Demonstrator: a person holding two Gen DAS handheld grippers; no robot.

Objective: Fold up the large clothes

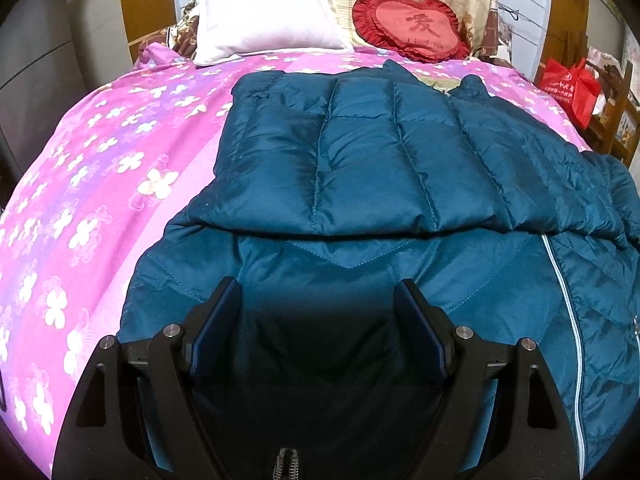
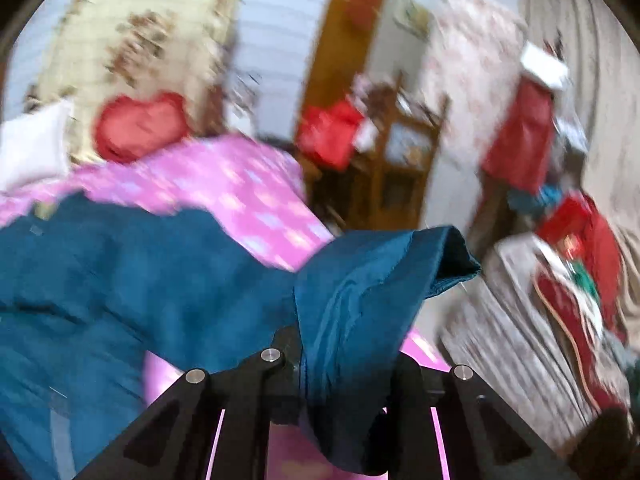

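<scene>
Judging from how the teal quilted jacket (image 1: 360,168) lies on the pink flowered bedspread (image 1: 92,208), the folding is partway done: one padded panel is already laid over the body, its edge just ahead of the left gripper (image 1: 318,304). That gripper hovers over the near part of the jacket with its jaws spread and nothing between them. The right gripper (image 2: 344,364) is clenched on a bunched sleeve or side panel (image 2: 372,280), lifted clear of the bed; the blur hides which. That part remains to be laid across, then likely a final fold.
</scene>
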